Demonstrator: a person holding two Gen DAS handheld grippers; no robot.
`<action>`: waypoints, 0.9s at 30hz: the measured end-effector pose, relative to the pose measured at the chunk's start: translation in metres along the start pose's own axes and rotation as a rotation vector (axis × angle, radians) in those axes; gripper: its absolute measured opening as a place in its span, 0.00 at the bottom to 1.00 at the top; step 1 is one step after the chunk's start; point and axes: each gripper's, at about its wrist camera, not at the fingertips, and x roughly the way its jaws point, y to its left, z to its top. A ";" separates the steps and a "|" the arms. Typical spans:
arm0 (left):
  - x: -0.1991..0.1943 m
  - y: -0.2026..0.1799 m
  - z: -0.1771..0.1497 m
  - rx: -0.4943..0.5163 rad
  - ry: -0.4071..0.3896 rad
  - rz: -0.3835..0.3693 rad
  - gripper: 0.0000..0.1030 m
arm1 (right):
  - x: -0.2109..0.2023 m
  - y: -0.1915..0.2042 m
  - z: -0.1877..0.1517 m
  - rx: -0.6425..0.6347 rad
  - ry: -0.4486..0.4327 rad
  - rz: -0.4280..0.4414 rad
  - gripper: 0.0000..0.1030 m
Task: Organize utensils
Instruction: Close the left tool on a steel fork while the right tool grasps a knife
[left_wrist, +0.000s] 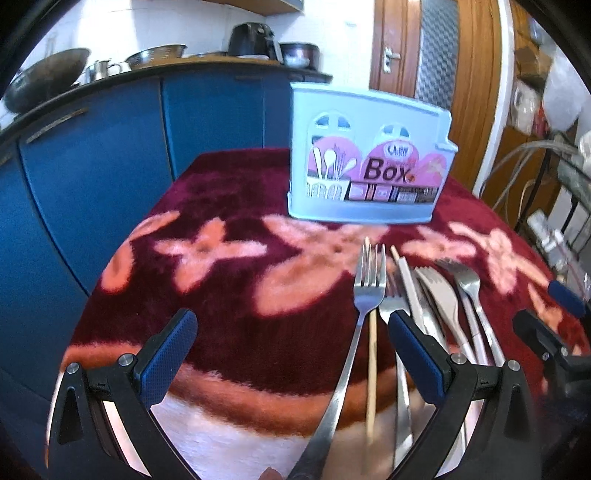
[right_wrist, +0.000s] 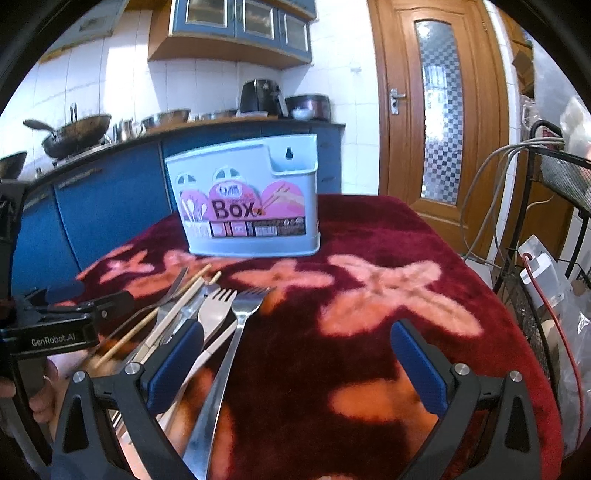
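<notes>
left gripper (left_wrist: 291, 350) open over fork (left_wrist: 364, 295), utensil box (left_wrist: 365, 155) beyond

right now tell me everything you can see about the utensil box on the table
The utensil box is pale blue, apparently plastic, standing upright at the far side of the table's red floral cloth. Its front carries a pink label reading "Box" with pictures of spoons and chopsticks, and arched cut-out windows above it. One end has a lower side compartment, with a keyhole hanging slot in the wall behind it. No utensils show above its rim. Nothing touches it but the cloth; the cutlery lies nearer, apart from it.
</notes>
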 end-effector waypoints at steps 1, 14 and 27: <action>0.001 -0.002 0.001 0.024 0.012 0.012 1.00 | 0.002 0.001 0.001 -0.008 0.021 -0.008 1.00; 0.011 -0.012 0.006 0.186 0.075 0.088 1.00 | 0.033 0.001 0.006 -0.020 0.250 0.030 0.90; 0.044 -0.009 0.024 0.200 0.187 0.025 0.91 | 0.061 -0.002 0.022 -0.039 0.382 0.063 0.72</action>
